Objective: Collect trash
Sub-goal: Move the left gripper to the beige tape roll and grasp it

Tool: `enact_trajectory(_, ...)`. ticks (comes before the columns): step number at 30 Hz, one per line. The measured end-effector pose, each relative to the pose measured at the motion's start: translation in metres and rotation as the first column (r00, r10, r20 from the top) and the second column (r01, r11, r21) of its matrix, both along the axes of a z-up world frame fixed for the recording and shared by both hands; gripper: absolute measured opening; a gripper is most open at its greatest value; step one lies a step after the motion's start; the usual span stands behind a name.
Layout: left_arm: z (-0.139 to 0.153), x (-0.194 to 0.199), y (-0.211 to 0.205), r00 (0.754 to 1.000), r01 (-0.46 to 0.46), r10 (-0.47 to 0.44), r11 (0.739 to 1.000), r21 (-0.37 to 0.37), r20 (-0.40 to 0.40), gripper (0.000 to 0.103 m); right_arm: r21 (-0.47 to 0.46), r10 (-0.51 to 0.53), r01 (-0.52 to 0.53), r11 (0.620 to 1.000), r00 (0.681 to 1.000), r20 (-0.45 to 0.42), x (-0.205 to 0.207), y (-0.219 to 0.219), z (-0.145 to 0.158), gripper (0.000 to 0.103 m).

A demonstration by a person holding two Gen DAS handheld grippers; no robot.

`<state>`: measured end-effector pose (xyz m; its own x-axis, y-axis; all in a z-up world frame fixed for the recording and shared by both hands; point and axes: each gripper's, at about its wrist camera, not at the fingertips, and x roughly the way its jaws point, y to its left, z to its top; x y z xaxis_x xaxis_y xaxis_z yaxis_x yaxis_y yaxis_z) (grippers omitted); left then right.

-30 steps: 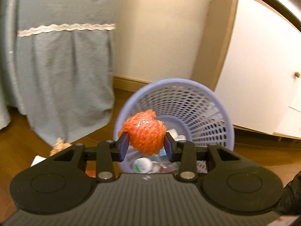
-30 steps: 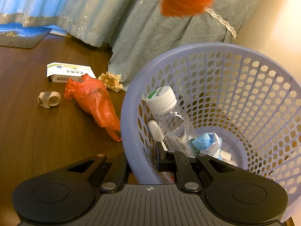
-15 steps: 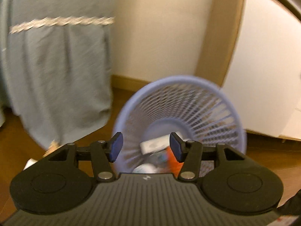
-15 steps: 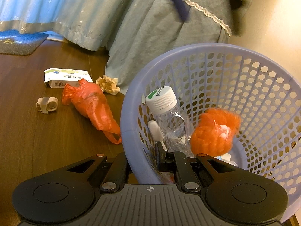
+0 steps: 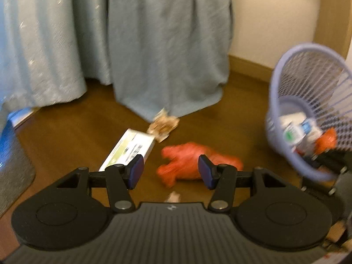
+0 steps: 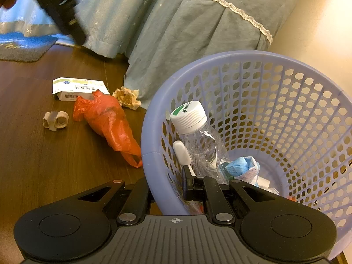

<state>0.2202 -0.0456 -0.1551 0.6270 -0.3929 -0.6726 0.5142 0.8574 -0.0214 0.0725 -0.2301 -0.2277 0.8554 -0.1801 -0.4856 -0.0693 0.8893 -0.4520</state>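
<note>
Now the left gripper [image 5: 170,171] hovers empty, jaws partly open, above the orange bag [image 5: 193,165] lying on the floor beside the basket [image 6: 154,154]. The right gripper [image 6: 173,182] pinches the basket's rim. Next, I judge: lower, straddle the bag, close.

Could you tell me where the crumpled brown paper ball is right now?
In the right wrist view, the paper ball lies on the floor against the bed skirt, beside the orange bag.
</note>
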Motion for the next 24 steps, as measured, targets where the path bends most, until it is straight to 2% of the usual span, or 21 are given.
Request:
enact_trajectory(9,-0.063,-0.002,-0.005,0.996,0.068,-0.063,0.995,0.073,-0.069,0.048,-0.007,0.005,-0.005,1.0,1.0,-0.003,-0.001,0.0,-0.001,0.006)
enact_trajectory(19,-0.106,0.012,-0.017,0.988,0.121,-0.101,0.977,0.177,-0.118,0.048,-0.01,0.007,-0.007,1.0,1.0,-0.004,-0.002,0.0,-0.002,0.006)
enact_trajectory(24,-0.115,0.013,-0.019,0.984,0.137,-0.112,0.972,0.19,-0.136,0.045,-0.013,0.009,-0.009,1.0,1.0,-0.004,-0.003,0.001,-0.003,0.006)
